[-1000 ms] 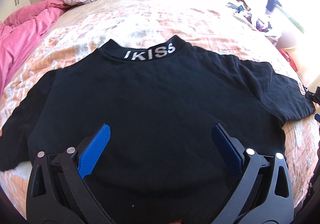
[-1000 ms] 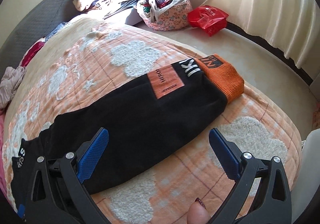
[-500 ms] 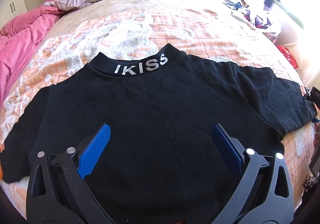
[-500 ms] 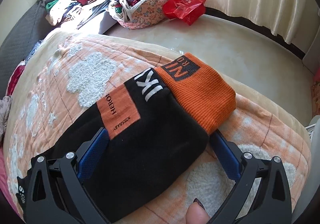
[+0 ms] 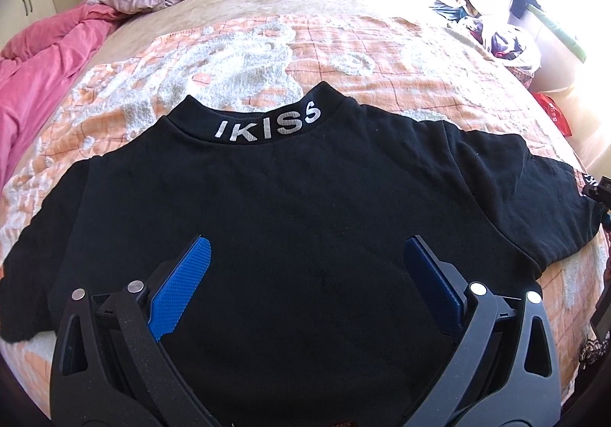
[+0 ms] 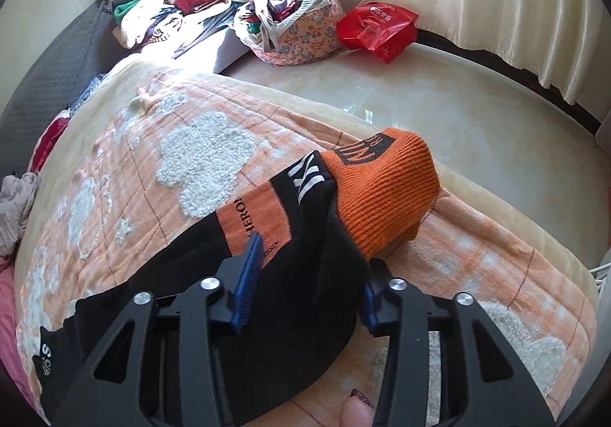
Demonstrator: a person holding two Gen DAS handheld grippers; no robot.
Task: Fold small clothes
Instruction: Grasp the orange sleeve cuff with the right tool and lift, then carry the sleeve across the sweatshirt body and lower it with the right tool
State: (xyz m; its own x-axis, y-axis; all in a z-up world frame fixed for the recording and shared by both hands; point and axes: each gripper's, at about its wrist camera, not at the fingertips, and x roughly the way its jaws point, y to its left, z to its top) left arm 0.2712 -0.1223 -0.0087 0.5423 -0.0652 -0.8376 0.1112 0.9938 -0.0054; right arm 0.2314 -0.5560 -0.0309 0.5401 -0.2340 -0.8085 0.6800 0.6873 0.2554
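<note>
Fingers of right gripper (image 6: 309,274) just closed, clamped on black sleeve (image 6: 305,259), cuff (image 6: 385,194) toward 1 o'clock; left gripper (image 5: 305,266) fingers apart over sweater (image 5: 305,217).

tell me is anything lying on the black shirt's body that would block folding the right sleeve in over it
Nothing visible does. The black shirt lies flat on the orange blanket with its body bare. The right gripper has just been closing its jaws and now pinches the right sleeve beside the orange cuff; the left gripper hovers open above it.
</note>
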